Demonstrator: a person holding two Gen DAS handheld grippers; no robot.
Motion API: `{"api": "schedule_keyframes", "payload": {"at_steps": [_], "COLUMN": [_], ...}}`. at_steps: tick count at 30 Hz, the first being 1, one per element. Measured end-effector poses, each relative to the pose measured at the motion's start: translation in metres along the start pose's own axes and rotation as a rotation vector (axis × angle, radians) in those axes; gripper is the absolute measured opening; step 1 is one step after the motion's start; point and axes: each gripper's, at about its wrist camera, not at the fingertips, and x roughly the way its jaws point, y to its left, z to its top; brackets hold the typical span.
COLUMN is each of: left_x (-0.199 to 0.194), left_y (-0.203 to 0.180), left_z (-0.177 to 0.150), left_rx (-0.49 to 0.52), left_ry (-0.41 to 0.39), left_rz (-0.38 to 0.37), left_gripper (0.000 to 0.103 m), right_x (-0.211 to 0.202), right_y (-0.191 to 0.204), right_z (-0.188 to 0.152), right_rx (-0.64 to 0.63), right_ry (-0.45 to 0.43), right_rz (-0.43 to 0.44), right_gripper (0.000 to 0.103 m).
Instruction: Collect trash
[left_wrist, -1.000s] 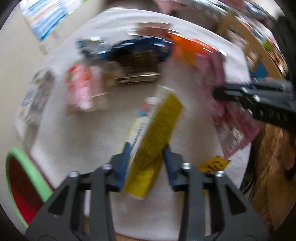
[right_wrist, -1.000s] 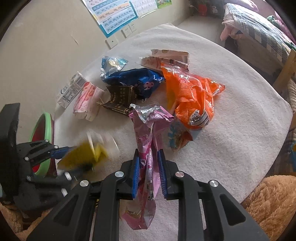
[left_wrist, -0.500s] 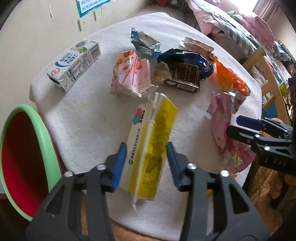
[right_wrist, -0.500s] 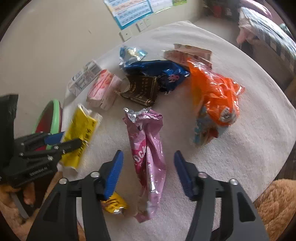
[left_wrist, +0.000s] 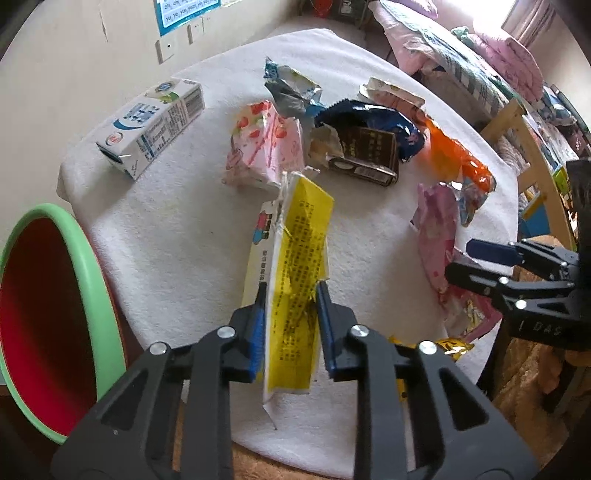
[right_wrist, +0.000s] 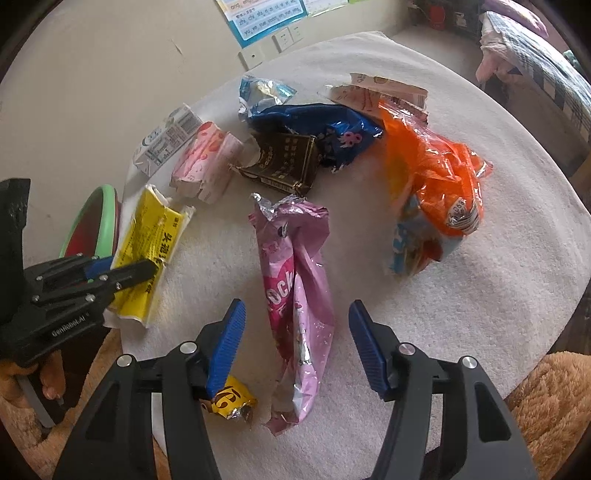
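Note:
My left gripper (left_wrist: 290, 291) has its jaws closing on a flattened yellow carton (left_wrist: 299, 240), and both blue pads press its lower half. The carton (right_wrist: 151, 236) hangs tilted over the left edge of the white-covered round table (left_wrist: 177, 236). A red bin with a green rim (left_wrist: 92, 280) stands just left of it, below table level. My right gripper (right_wrist: 295, 306) is wide apart and closing slightly. A pink foil wrapper (right_wrist: 295, 266) lies flat on the cloth between its fingers, untouched by the pads.
Further back lie a white milk carton (left_wrist: 151, 125), a pink strawberry carton (left_wrist: 264, 147), a dark box (left_wrist: 369, 155), a blue bag (right_wrist: 314, 122) and an orange bag (right_wrist: 439, 177). A small yellow wrapper (right_wrist: 229, 400) sits by my right gripper's left finger. A bed and wooden frame stand behind.
My right gripper let go of the pink wrapper, which now lies on the cloth. My left gripper widened around the yellow carton, then narrowed onto it again, and shifted toward the bin.

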Motion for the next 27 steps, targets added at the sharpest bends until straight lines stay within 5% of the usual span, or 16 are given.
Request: {"api": "schedule_keyframes", "payload": {"at_steps": [5, 8, 27], "left_x": [-0.015, -0.024, -0.066], "left_y": [0.006, 0.013, 0.044], "left_z": [0.002, 0.004, -0.005], "left_rx": [-0.024, -0.053, -0.180], "left_ry": [-0.055, -0.082, -0.191], "left_rz": [0.007, 0.012, 0.034], "left_gripper": [0.023, 0.023, 0.023], "right_x": [0.006, 0.000, -0.051], "right_y": [0.003, 0.005, 0.044], "right_z": [-0.001, 0.000, 0.024], "right_rx": [-0.010, -0.019, -0.085], "right_ry": [0.024, -0.003, -0.172], "right_rz": [0.010, 0.000, 0.018], "right_gripper": [0.018, 0.013, 0.013]}}
